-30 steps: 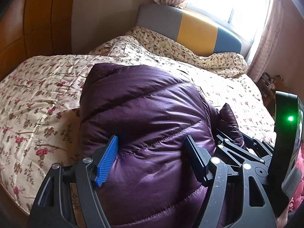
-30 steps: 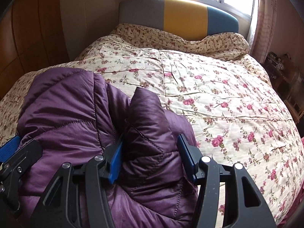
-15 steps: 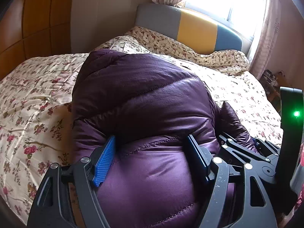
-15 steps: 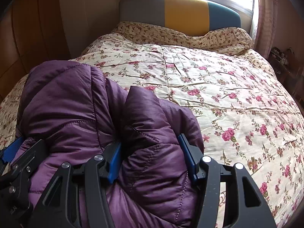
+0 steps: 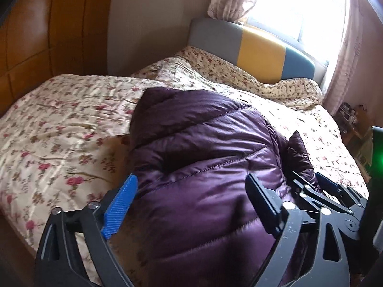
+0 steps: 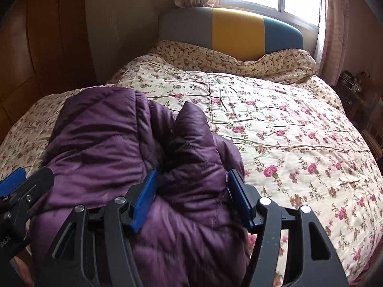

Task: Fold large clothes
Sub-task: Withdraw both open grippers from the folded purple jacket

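A purple puffer jacket (image 5: 203, 131) lies bunched in a thick fold on the floral bed (image 5: 59, 119), near its front edge. My left gripper (image 5: 190, 181) straddles the jacket's near end. Its jaws are opening, and the blue pad (image 5: 119, 205) stands off the fabric with bedding showing beside it. My right gripper (image 6: 191, 175) holds a bunched ridge of the jacket (image 6: 100, 138) on its right side. Those jaws are opening too, but fabric still fills the gap against both pads. Each gripper shows at the edge of the other's view.
The floral quilt (image 6: 287, 143) spreads wide to the right of the jacket. A grey, yellow and blue headboard (image 6: 237, 28) stands under a bright window. Wooden wardrobe panels (image 5: 36, 35) run along the left. A cluttered stand (image 6: 354, 83) sits at the far right.
The jacket's raised mound has sunk onto the quilt. Both grippers have drawn back a little. The left jaws have spread and its blue pad has come off the fabric.
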Tool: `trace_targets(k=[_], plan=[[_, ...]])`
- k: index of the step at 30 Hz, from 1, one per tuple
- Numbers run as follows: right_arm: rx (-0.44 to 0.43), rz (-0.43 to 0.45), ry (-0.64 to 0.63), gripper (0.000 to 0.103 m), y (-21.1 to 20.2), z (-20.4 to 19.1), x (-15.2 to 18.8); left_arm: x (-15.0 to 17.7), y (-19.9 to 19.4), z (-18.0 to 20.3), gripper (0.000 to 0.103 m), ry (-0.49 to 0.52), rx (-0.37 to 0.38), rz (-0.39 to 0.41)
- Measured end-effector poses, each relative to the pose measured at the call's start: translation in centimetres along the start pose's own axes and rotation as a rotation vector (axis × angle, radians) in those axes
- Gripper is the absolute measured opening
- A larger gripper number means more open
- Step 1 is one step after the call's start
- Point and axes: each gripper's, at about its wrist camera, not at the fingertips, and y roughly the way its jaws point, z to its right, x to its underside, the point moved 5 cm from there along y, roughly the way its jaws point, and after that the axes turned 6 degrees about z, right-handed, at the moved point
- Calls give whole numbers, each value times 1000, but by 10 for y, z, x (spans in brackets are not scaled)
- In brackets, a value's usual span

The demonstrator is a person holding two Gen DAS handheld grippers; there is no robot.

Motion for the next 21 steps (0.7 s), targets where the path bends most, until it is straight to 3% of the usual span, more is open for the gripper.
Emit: trace_targets(k=[10,21], plan=[[7,13,-17,74,-50,-1,11,11,-43,0,92,2,-44,29],[17,3,-37,76,-73,2,36,33,-70,-2,96,0,-79,32]])
